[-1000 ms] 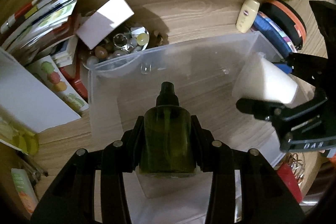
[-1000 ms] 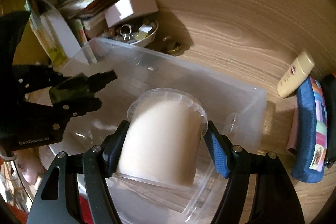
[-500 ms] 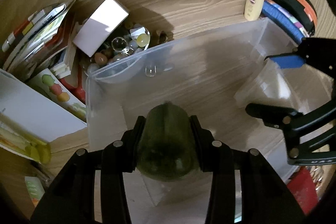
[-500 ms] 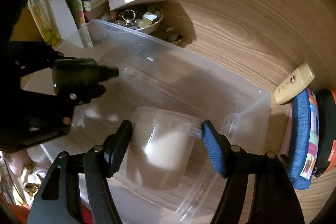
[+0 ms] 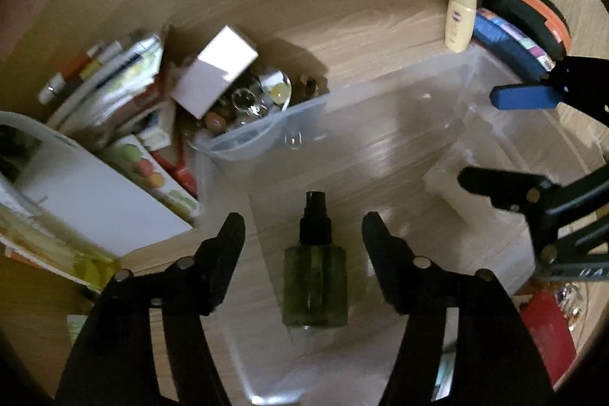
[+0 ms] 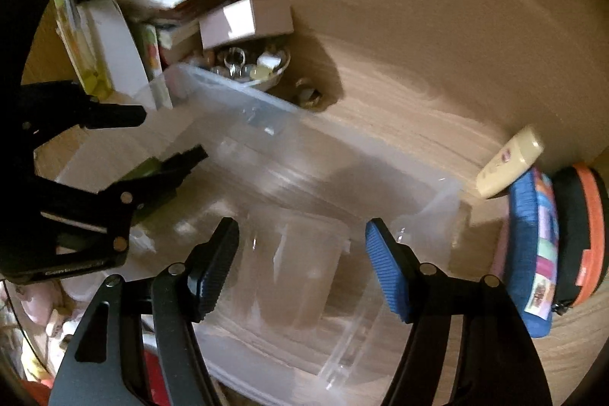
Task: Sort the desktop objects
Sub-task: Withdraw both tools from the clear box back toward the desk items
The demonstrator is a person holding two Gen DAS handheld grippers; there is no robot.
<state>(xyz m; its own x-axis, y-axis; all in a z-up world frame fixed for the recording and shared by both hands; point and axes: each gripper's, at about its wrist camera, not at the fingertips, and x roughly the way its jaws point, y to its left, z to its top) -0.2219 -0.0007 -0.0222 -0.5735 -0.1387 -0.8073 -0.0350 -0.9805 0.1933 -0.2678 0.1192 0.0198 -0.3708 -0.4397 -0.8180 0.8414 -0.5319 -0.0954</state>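
Inside the clear bin [image 5: 399, 124], bare floor lies between the green bottle [image 5: 315, 273] near the left wall and the clear cup [image 6: 293, 265] on the right. Books [image 5: 114, 94] and a trinket bowl [image 5: 247, 101] crowd the bin's far left corner; a lotion tube [image 5: 460, 19] and pouch [image 5: 510, 44] flank its far right. Open desk [image 6: 399, 63] lies beyond

Spray bottle [image 5: 315, 276] and cup [image 6: 295, 265] in bin [image 5: 399, 94], bowl [image 5: 262, 97] behind.
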